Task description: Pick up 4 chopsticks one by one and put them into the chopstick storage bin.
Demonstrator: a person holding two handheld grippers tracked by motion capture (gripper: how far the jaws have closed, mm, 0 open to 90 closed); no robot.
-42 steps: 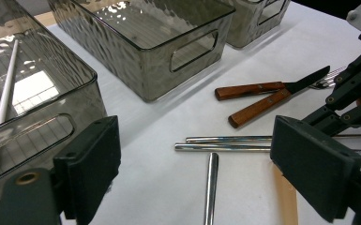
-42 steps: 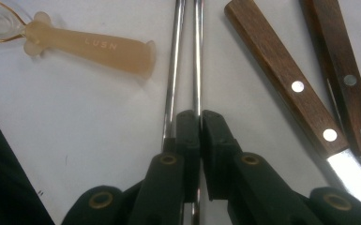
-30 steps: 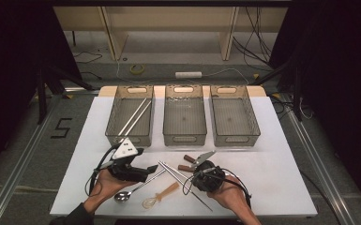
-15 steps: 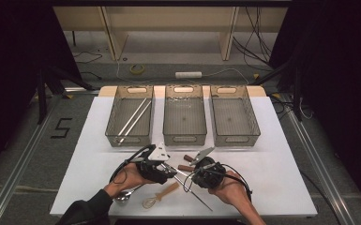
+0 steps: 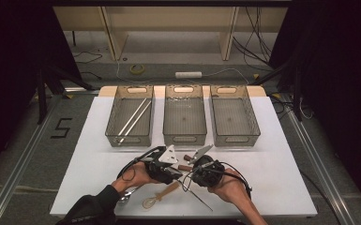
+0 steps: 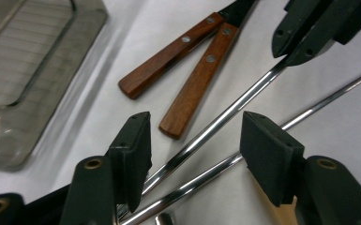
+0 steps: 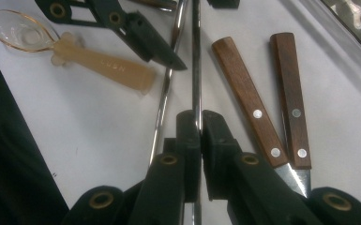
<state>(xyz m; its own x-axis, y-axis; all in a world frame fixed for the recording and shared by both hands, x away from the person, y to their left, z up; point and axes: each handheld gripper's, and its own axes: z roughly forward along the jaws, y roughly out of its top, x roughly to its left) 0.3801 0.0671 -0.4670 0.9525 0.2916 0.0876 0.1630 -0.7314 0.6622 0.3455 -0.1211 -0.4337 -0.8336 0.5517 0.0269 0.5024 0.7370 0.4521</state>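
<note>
Right now my right gripper (image 7: 198, 123) clamps one thin chrome rod (image 7: 196, 56), while my left gripper (image 6: 194, 145) gapes wide over both rods.

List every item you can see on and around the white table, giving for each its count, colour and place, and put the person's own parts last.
Clear plastic mesh-bottomed trays: 3, smoky grey, in a row at the table's far side.
Long metal rods in a tray: 2, silver, in the left tray.
Thin metal chopsticks: 2, silver, on the table near the front.
Wooden-handled knives: 2, brown, side by side beside the chopsticks.
Translucent plastic spoon: 1, amber, front of the table.
Metal spoon: 1, silver, by the left forearm.
White table: 1.
Left hand-held gripper: 1, black, open over the chopsticks.
Right hand-held gripper: 1, black, shut on one chopstick.
</note>
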